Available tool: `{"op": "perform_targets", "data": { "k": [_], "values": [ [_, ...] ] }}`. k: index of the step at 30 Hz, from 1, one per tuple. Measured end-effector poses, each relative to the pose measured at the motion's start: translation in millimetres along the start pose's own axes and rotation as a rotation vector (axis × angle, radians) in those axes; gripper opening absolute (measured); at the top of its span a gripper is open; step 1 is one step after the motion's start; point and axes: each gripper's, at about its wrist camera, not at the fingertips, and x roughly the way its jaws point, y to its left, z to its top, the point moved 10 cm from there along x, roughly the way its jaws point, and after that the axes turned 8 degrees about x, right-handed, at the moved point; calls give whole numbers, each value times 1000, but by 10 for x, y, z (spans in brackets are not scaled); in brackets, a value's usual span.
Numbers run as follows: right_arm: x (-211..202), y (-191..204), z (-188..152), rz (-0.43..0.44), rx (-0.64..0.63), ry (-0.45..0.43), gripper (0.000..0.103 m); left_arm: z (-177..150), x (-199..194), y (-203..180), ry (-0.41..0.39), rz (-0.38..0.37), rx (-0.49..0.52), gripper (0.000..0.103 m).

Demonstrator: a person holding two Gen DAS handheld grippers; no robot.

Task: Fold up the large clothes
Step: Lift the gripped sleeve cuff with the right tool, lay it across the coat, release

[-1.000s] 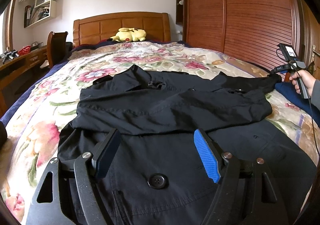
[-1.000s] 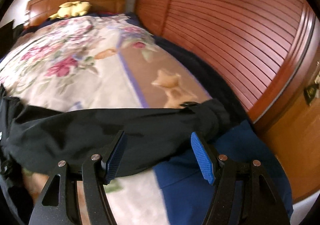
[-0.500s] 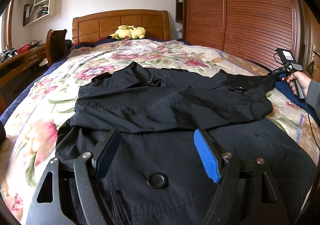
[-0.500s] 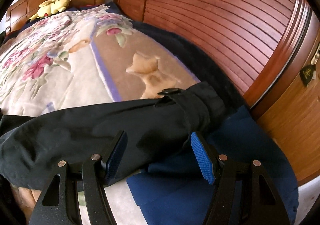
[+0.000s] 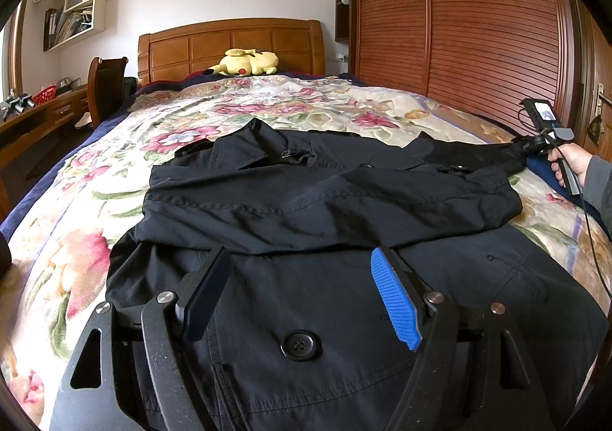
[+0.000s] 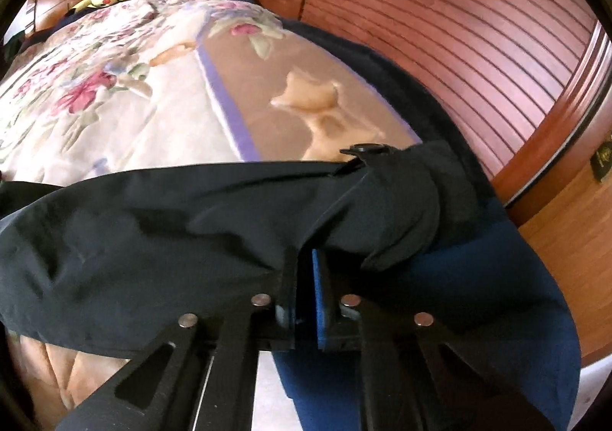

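Slatted reddish wooden wardrobe doors (image 5: 478, 40) run along one side of the bed, whose quilted floral bedspread (image 5: 244, 105) is soft and puffy. On it I see the black woven coat (image 5: 325, 201), matte and creased, lying flat across the bed, its long sleeve (image 6: 229, 216) stretched toward the wardrobe side. My right tool (image 6: 304, 278) has just closed, its ribbed blue pads pinching the sleeve near the cuff. My left tool (image 5: 302, 293) hovers wide open above the coat's buttoned front, gripping nothing.
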Motion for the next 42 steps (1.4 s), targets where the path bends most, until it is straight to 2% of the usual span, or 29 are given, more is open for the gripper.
{"op": "perform_targets", "data": {
  "k": [4, 9, 16, 30, 42],
  "values": [
    [-285, 65, 124, 17, -10, -97, 4, -2, 4, 0, -3, 0, 0, 77],
    [-837, 339, 231, 76, -59, -212, 3, 0, -27, 13, -15, 2, -4, 77],
    [-1666, 867, 115, 148, -171, -312, 3, 30, -142, 57, -48, 8, -15, 77],
    [-2989, 1826, -372, 262, -350, -438, 3, 67, -371, 165, -81, 15, -2, 77],
    [-3761, 2456, -712, 385, -458, -502, 3, 20, -601, 454, -94, 52, -13, 77]
  ]
}}
